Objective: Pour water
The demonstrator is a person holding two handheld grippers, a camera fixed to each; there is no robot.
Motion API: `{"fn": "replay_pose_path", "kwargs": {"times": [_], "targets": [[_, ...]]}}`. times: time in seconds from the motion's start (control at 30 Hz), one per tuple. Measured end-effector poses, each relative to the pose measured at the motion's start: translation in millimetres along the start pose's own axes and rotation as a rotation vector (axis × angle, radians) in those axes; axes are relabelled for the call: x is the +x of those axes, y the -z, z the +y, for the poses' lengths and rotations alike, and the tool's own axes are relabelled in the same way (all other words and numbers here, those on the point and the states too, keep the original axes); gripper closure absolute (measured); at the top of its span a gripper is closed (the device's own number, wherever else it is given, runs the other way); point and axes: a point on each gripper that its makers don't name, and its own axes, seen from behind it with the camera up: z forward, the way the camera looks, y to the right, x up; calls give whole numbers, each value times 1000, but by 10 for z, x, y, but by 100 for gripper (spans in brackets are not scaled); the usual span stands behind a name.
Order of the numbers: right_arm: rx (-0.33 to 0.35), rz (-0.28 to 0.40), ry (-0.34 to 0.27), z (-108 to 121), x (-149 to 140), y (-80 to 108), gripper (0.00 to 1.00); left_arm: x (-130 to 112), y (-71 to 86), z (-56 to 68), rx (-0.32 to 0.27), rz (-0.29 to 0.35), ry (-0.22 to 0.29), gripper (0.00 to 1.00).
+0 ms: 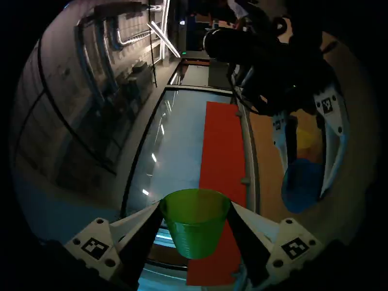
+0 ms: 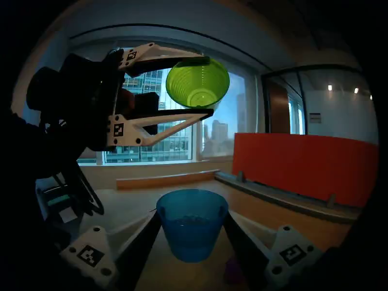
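- Your left hand-held gripper (image 1: 195, 211) is closed part-way on the green cup (image 1: 195, 223), with one finger pressing each side of its wall. In the right gripper view that cup lies tipped on its side, high up, with its mouth turned toward the camera.
- Your right hand-held gripper (image 2: 192, 218) clamps the blue cup (image 2: 192, 232) the same way. That cup is upright, low over the table (image 2: 291, 213), and well below the green one.
- The gap between the cups is the main hazard. A stream falling that far could miss the blue rim and wet the table.
- Both walls taper, so a tipped cup held only by friction could slide toward its narrow end. Squeeze harder and the thin plastic may buckle.
- You cannot tell from here whether either cup holds water, so tilt slowly.
- Both cups are translucent plastic, round and wider at the mouth. The green one has fine ribs on its lower wall.
- The table looks like smooth, pale wood, and spilled water would likely run on it.
- A matte red partition (image 2: 310, 165) stands along one edge of the table, with window glass (image 2: 228, 121) beyond.
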Motion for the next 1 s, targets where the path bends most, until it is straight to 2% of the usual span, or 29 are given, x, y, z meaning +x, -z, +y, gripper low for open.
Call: {"fn": "replay_pose_path", "kwargs": {"times": [0.3, 0.83, 1.0], "targets": [[-6, 6, -3, 20, 33, 10, 11, -131, -18, 33, 1, -15, 279, 12], [-20, 12, -6, 66, 52, 62, 11, -288, -27, 77, -39, -27, 852, 12], [-23, 14, -7, 84, 67, 83, 11, -332, -29, 65, -43, -20, 975, 12]]}}
